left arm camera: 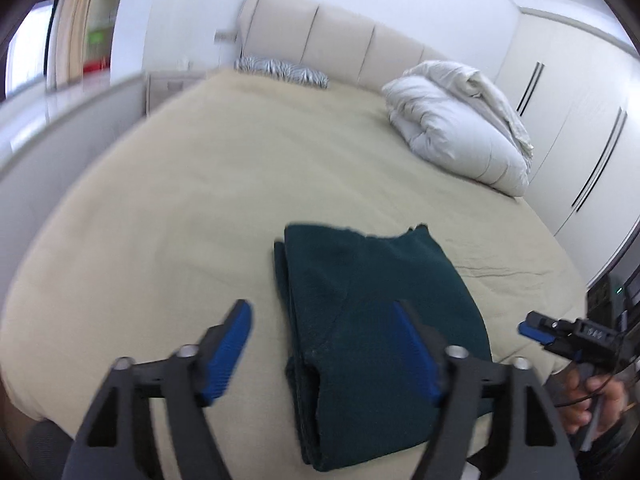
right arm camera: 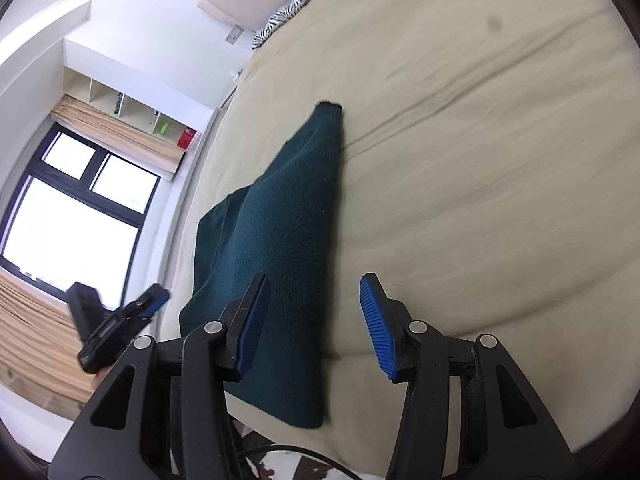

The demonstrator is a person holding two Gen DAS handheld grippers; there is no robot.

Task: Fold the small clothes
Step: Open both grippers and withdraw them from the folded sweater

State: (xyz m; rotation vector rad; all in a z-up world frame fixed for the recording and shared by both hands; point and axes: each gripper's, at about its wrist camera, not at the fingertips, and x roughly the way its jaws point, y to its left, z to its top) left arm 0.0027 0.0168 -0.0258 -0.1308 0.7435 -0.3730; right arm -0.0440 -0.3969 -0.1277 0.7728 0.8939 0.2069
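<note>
garment: dark green knit (left arm camera: pixel 380 320), folded into a long stack, lying flat on the bed (left arm camera: pixel 200 200); lower centre of the left wrist frame, centre-left of the right wrist frame (right arm camera: pixel 280 240)
left gripper: (left arm camera: pixel 324 348) jaws spread wide, holding nothing, blue pads either side of the garment's near end (looks above the fabric, contact can't be confirmed)
left gripper, other view: (right arm camera: pixel 154 300) lower left of the right wrist frame, blurred
right gripper: (right arm camera: pixel 316 320) jaws wide, empty, left finger over the garment's edge, right finger over bare sheet
right gripper, other view: (left arm camera: pixel 532 330) lower right of the left wrist frame, beside the bed edge
duvet: white bundle (left arm camera: pixel 460 120), upper right, well apart from garment
pillow: zebra print (left arm camera: pixel 280 70), by headboard
</note>
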